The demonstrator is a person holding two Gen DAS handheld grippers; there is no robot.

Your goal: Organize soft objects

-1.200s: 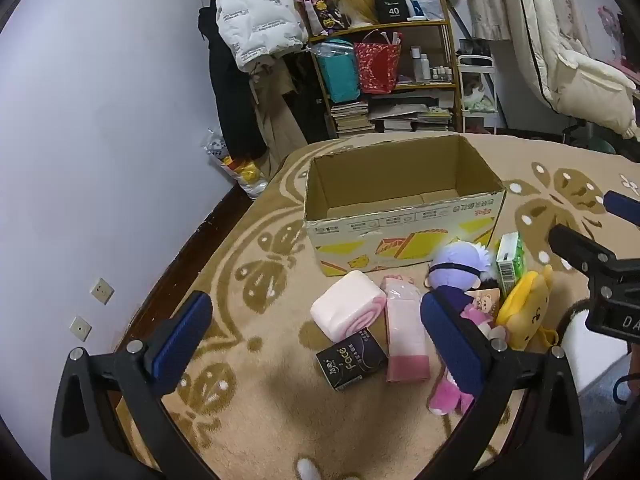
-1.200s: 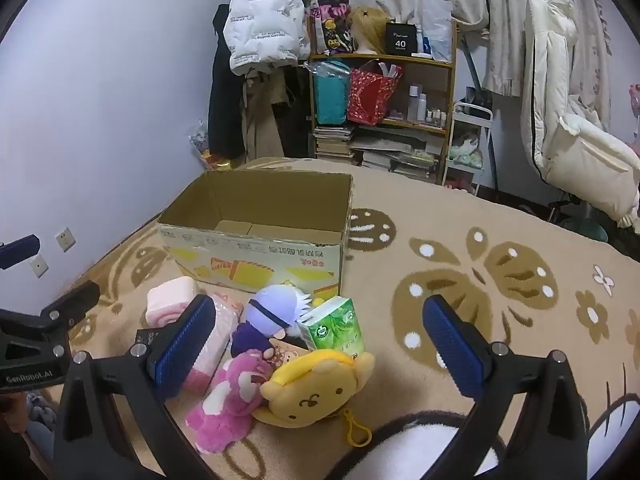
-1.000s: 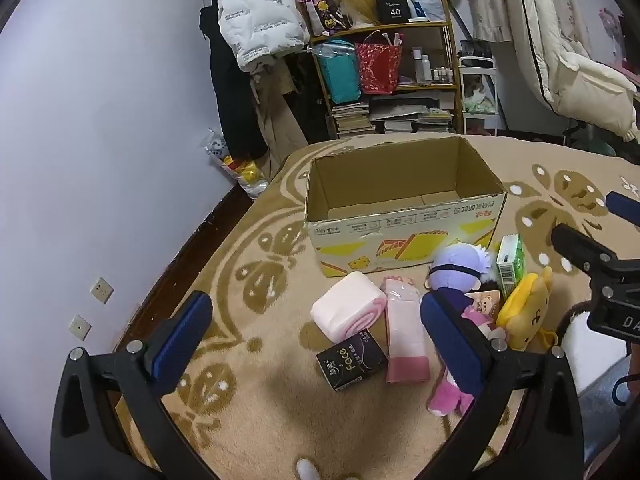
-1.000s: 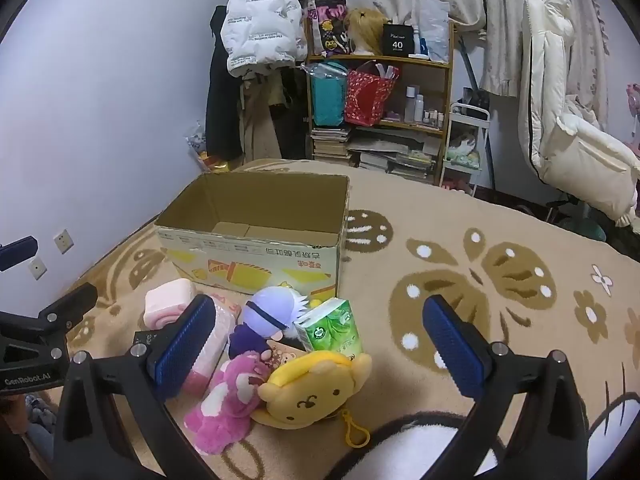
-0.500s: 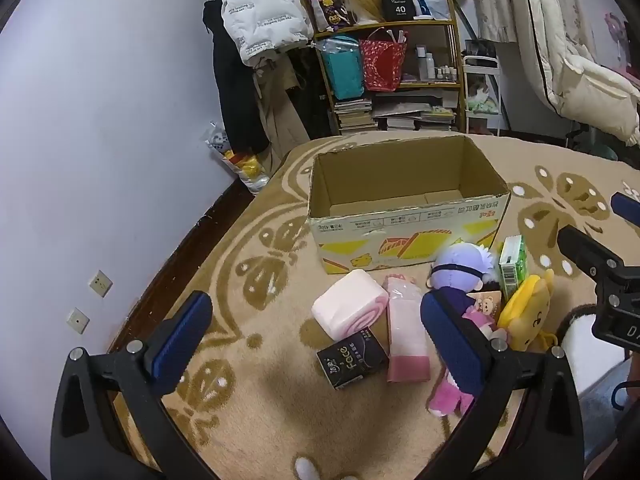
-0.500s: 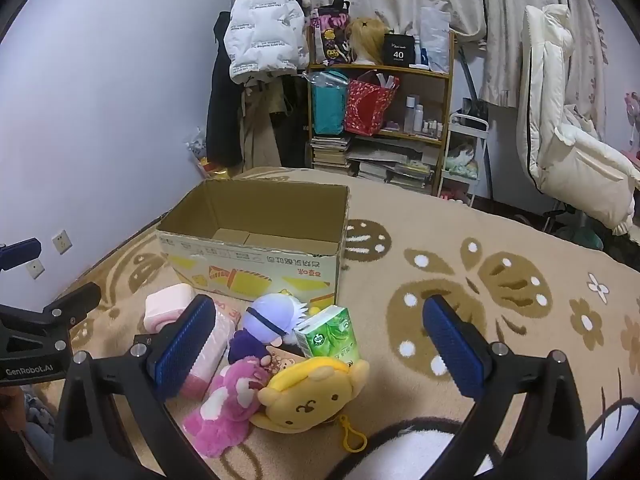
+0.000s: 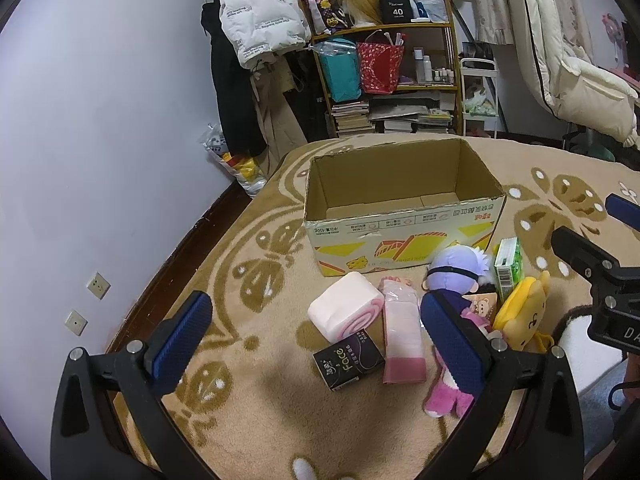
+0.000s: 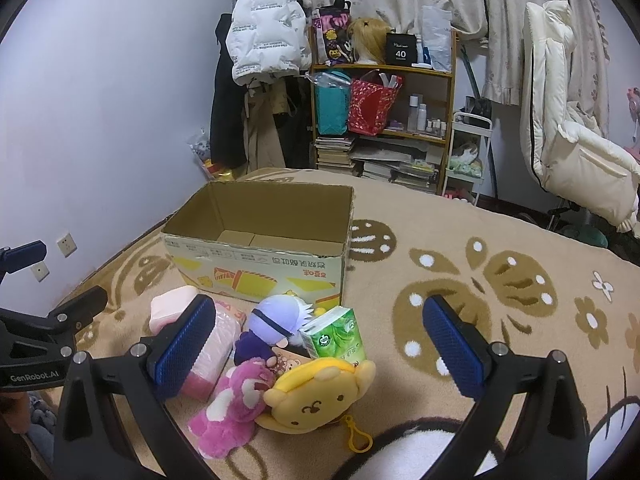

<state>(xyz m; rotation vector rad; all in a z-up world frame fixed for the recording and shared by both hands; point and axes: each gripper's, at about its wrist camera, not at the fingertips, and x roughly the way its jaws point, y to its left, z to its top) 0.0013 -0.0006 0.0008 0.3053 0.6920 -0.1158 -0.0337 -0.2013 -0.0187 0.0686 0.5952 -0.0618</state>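
Nothing is packed yet: the cardboard box (image 8: 260, 240) (apparently empty) sits beyond both claws, left claw (image 7: 316, 344) and right claw (image 8: 316, 344) spread apart, with the soft toys (image 8: 276, 368) heaped just ahead.

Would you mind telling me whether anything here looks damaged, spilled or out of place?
The cardboard box has a ragged, torn front rim. The soft toys and tissue packs lie in a loose heap on the carpet in front of it, with the box empty. Nothing looks spilled.
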